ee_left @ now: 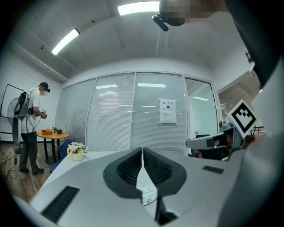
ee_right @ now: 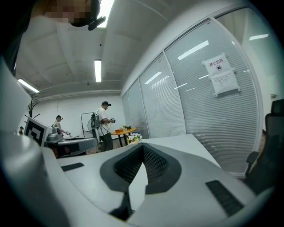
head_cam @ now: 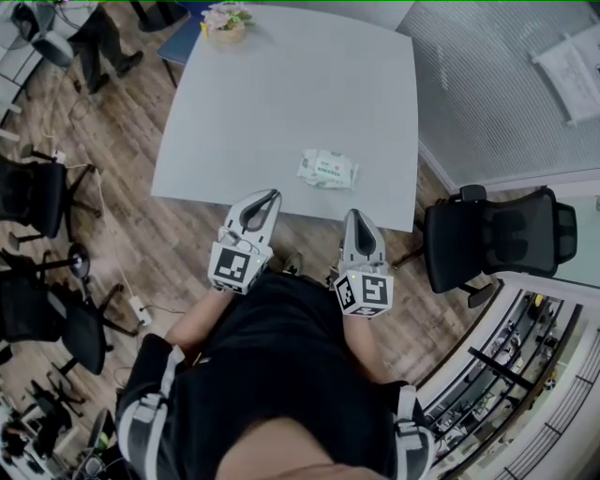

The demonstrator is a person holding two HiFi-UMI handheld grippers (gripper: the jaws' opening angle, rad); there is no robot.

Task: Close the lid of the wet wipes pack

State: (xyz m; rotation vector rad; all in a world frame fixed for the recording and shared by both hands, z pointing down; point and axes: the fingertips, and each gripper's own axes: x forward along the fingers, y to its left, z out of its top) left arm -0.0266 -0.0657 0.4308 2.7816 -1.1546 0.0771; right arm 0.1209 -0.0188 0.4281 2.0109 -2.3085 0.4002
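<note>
**Wipes pack on grey surface, both grippers held back at the near edge**

Item: wet wipes pack [head_cam: 328,170], white with green print. It lies flat on the surface [head_cam: 281,103], right of centre and towards the near edge, with nothing touching it.

Left gripper [head_cam: 272,197]: jaws drawn together with only a sliver between them, holding nothing. It sits at the near edge, apart from the pack.

Right gripper [head_cam: 357,216]: jaws fully together and empty, beside the left one and likewise short of the pack.

Stage: the lid's position cannot be read. The scene fits either a flap standing up and waiting to be pressed down, or a flap already down with the grippers drawn back.

Handling note (a judgement): the pack looks soft and light, so it is likely to slide or dent. Any contact is best made squarely from above, on the stiff lid area, with the pack steadied.

Hidden or unclear:
- The head view shows the pack too small to pick out the lid, its hinge or the side it opens on.
- The left gripper view shows only a strip of the pack through the gap between the jaws.
- The right gripper view does not show it at all.

Also present: flower pot [head_cam: 227,21] at the far corner, office chair [head_cam: 506,239] to the right.
</note>
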